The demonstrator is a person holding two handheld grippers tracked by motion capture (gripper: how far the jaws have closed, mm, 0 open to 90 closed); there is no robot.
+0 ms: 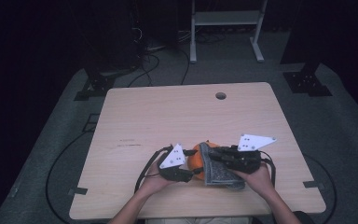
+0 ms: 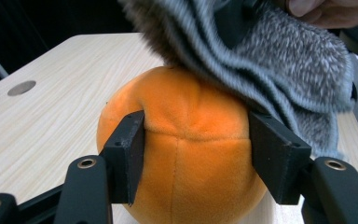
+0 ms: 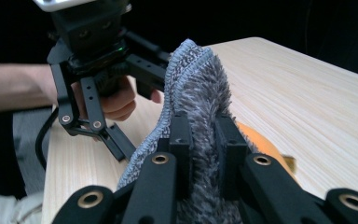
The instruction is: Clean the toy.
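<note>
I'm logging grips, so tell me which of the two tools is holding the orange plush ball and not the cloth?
The left tool: its jaws press either side of the round orange plush ball. The right tool pinches the fuzzy grey cloth instead.

A pale wooden rectangular table (image 1: 177,116) with rounded corners sits in the middle, a small round cable hole (image 1: 221,95) near its far edge. Grey carpet floor (image 1: 345,121) spreads around it. Black cables (image 1: 149,65) snake across the floor behind, toward dark stand feet (image 1: 93,86). A white metal frame (image 1: 226,28) stands at the back. The room beyond lies dark, with light falling on the tabletop.
</note>
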